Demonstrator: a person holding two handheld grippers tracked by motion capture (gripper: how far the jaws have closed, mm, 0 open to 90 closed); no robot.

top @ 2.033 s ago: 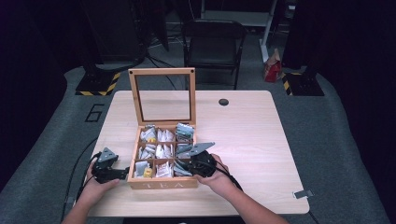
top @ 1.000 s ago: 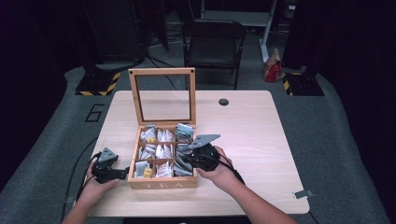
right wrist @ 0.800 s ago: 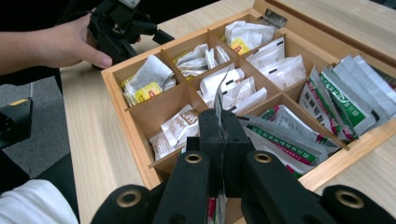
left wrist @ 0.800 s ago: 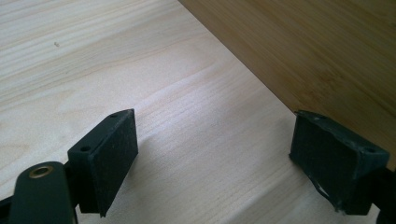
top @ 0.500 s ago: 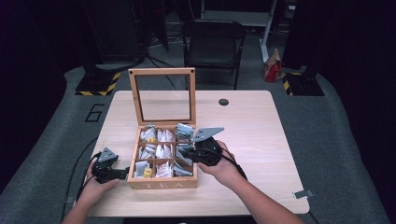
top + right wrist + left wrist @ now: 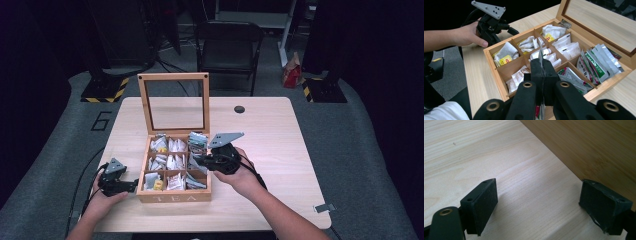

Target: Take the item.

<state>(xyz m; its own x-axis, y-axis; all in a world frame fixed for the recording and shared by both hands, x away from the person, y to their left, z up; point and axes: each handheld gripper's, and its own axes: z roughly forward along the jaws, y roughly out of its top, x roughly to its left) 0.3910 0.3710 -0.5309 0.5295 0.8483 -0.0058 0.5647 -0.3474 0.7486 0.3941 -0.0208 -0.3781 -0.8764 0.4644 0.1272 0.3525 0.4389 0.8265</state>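
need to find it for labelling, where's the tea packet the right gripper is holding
In the right gripper view the thin tea packet stands edge-on, pinched in the right gripper above the open wooden tea box, over its front compartments.

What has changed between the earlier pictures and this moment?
The right tool, shut on a thin tea packet, has risen from the front right part of the tea box and now hangs above the compartments. The left tool, jaws open, stayed on the table beside the box, whose lid stayed upright.
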